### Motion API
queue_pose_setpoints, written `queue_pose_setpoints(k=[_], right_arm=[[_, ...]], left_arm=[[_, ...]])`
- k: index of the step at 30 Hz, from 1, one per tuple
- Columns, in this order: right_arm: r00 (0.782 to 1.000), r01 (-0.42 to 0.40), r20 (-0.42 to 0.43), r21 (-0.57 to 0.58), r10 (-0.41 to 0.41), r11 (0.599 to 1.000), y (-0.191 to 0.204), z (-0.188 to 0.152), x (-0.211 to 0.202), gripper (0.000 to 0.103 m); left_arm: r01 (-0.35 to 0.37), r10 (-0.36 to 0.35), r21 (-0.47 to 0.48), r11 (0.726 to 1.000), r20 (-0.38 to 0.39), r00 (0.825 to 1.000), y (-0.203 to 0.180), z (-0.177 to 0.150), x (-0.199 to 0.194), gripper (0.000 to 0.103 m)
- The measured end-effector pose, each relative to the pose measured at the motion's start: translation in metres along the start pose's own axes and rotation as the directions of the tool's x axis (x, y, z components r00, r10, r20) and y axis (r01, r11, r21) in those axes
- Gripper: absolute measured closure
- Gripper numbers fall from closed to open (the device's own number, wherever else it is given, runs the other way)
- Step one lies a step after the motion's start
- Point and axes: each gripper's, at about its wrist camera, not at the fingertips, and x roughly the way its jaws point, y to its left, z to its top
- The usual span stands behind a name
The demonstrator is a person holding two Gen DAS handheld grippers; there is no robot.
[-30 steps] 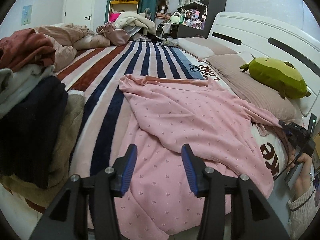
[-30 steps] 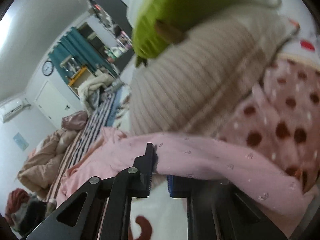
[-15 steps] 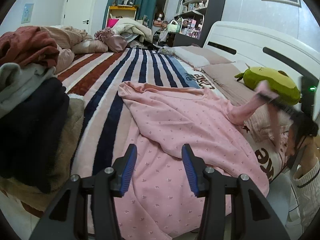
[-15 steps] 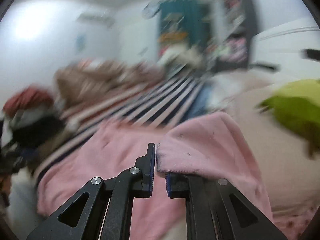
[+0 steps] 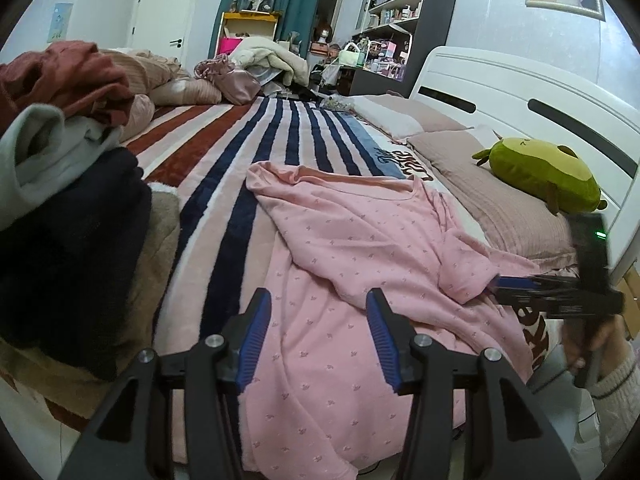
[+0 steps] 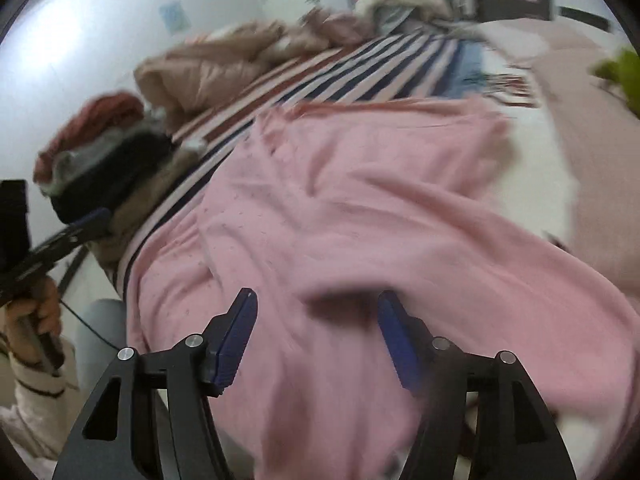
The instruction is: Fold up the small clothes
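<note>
A pink long-sleeved top with small print (image 5: 360, 264) lies spread on the striped bed, its right sleeve folded in over the body. My left gripper (image 5: 319, 340) is open and empty, hovering over the top's near hem. My right gripper (image 6: 314, 340) is open and empty, low over the sleeve side of the pink top (image 6: 360, 208). The right gripper also shows at the right edge of the left wrist view (image 5: 556, 296), just beside the folded sleeve. The left gripper shows at the left edge of the right wrist view (image 6: 72, 236).
A pile of dark, grey and rust clothes (image 5: 60, 184) sits on the bed's left side. Beige pillows (image 5: 500, 204) and a green avocado plush (image 5: 544, 172) lie by the white headboard (image 5: 520, 92). More bedding is heaped at the far end (image 5: 224, 80).
My right gripper carried the sleeve from beside the pillow in over the top, then opened and let it go. My left gripper stayed open and rose slightly.
</note>
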Motion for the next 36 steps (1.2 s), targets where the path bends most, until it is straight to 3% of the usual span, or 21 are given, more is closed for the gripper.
queue_pose_setpoints(k=[2, 5, 6, 8, 12, 13, 14, 16, 19, 21, 24, 27, 30, 33, 36], right_arm=[[0.998, 0.035, 0.046, 0.066, -0.038, 0.997, -0.023, -0.012, -0.029, 0.042], [0.976, 0.18, 0.081, 0.204, -0.2, 0.962, -0.07, -0.027, -0.058, 0.034], [0.953, 0.274, 0.057, 0.256, -0.297, 0.927, -0.089, -0.033, -0.062, 0.034], [0.923, 0.358, 0.026, 0.303, -0.383, 0.883, -0.114, -0.041, -0.063, 0.032], [0.927, 0.352, 0.04, 0.262, -0.374, 0.899, -0.124, -0.041, -0.043, 0.032], [0.93, 0.344, 0.044, 0.242, -0.364, 0.907, -0.124, -0.04, -0.041, 0.039], [0.941, 0.318, 0.045, 0.231, -0.337, 0.919, -0.122, -0.036, -0.036, 0.062], [0.961, 0.247, 0.067, 0.216, -0.267, 0.945, -0.12, -0.031, -0.033, 0.096], [0.96, 0.239, 0.109, 0.168, -0.259, 0.956, -0.104, -0.019, -0.034, 0.096], [0.963, 0.177, 0.181, 0.135, -0.2, 0.975, -0.087, -0.009, -0.046, 0.097], [0.955, 0.088, 0.282, 0.044, -0.097, 0.995, -0.037, 0.015, -0.064, 0.097], [0.943, -0.051, 0.318, -0.137, 0.093, 0.989, 0.037, 0.038, -0.067, 0.097], [0.94, -0.194, 0.217, -0.294, 0.263, 0.936, 0.109, 0.043, -0.042, 0.097], [0.918, -0.361, 0.035, -0.336, 0.394, 0.87, 0.163, 0.033, 0.006, 0.097], [0.902, -0.432, -0.132, -0.332, 0.412, 0.839, 0.198, 0.006, 0.058, 0.097]], left_arm=[[0.005, -0.005, 0.01, 1.0, 0.0, 1.0, -0.005, 0.002, 0.002, 0.057], [0.014, -0.014, 0.018, 1.0, 0.004, 1.0, -0.012, 0.007, 0.005, 0.057], [0.017, -0.017, 0.02, 1.0, 0.005, 1.0, -0.016, 0.009, 0.006, 0.057], [0.021, -0.022, 0.027, 0.999, 0.008, 1.0, -0.023, 0.013, 0.006, 0.057], [0.02, -0.021, 0.05, 0.999, 0.005, 1.0, -0.035, 0.016, 0.004, 0.057], [0.014, -0.014, 0.058, 0.998, 0.003, 1.0, -0.038, 0.016, 0.003, 0.057], [0.009, -0.01, 0.062, 0.998, 0.002, 1.0, -0.04, 0.017, 0.002, 0.057], [0.006, -0.006, 0.061, 0.998, 0.002, 1.0, -0.041, 0.017, 0.001, 0.057], [0.002, -0.002, 0.058, 0.998, 0.009, 1.0, -0.039, 0.016, -0.003, 0.057], [-0.001, 0.001, 0.051, 0.999, 0.016, 1.0, -0.037, 0.015, -0.005, 0.057], [-0.01, 0.009, 0.025, 1.0, 0.037, 0.999, -0.025, 0.016, -0.011, 0.057], [-0.011, 0.01, 0.013, 1.0, 0.061, 0.998, -0.014, 0.017, -0.021, 0.057], [-0.03, 0.029, 0.009, 0.999, 0.089, 0.996, 0.0, 0.018, -0.034, 0.057], [-0.044, 0.044, -0.003, 0.999, 0.114, 0.992, 0.017, 0.019, -0.048, 0.057], [-0.059, 0.06, -0.012, 0.998, 0.134, 0.989, 0.033, 0.019, -0.059, 0.056]])
